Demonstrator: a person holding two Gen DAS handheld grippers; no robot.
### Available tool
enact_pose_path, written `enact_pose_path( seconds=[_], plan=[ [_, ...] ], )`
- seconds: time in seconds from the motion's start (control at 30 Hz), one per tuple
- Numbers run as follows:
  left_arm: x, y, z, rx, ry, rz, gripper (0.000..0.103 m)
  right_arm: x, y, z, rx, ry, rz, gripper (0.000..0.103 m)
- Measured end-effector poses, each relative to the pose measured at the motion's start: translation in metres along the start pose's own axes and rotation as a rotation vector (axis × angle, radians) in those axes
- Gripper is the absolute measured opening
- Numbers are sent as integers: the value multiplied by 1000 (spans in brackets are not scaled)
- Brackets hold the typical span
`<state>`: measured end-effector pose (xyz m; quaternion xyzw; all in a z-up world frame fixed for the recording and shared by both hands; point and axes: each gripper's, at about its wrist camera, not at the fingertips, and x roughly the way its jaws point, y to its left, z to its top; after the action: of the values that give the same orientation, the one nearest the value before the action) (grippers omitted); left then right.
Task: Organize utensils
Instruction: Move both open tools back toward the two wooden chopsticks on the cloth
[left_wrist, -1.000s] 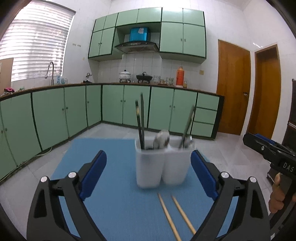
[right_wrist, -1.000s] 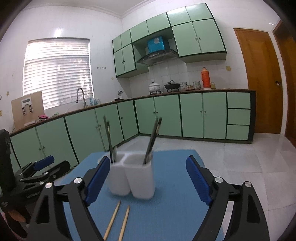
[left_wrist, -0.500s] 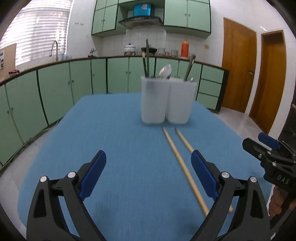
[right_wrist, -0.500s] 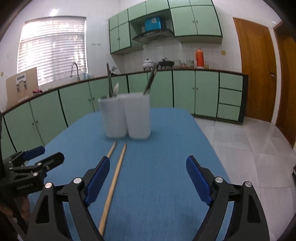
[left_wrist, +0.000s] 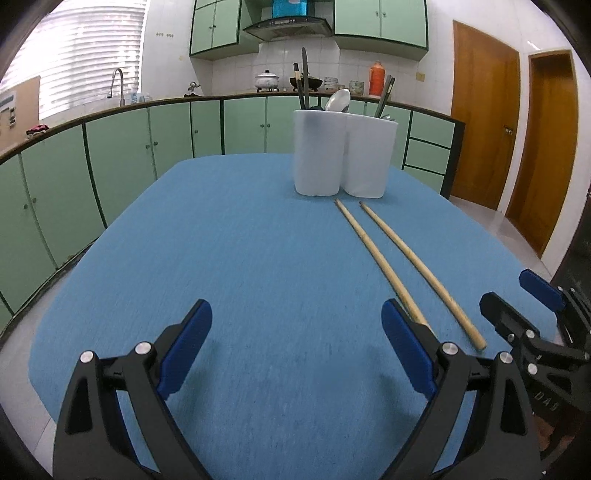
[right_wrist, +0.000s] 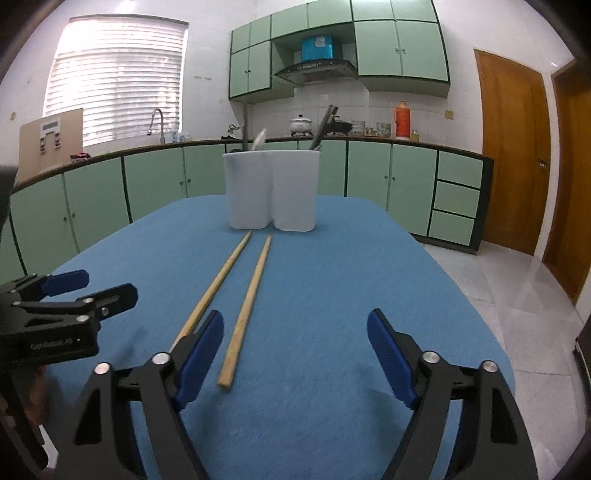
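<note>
Pulled back + dropped low vs 1 s ago | chopsticks (right_wrist: 246, 295) loose on desk (left_wrist: 240, 258), tips near white holder (left_wrist: 345, 158) | both grippers' fingers (left_wrist: 184, 345) (right_wrist: 388, 356) spread wide, empty | risk: thin round sticks roll/slip if pinched off-centre

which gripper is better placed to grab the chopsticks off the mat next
Probably the right gripper. It is open, and the near end of one wooden chopstick already lies between its fingers. The left gripper, also open, has both chopsticks off to its right side, one passing behind its right finger.
</note>
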<state>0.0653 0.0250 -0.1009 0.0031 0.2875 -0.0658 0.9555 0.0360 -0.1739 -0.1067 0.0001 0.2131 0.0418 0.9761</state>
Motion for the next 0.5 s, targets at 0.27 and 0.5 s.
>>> enact_pose_path(
  seconds=[0.27, 0.5],
  plan=[
    [-7, 2, -5, -8, 3, 12, 90, -1, 19, -8, -53, -10, 12, 52],
    [-10, 3, -10, -14, 5, 14, 90, 3, 27, -14, -67, 21, 23, 34]
  ],
)
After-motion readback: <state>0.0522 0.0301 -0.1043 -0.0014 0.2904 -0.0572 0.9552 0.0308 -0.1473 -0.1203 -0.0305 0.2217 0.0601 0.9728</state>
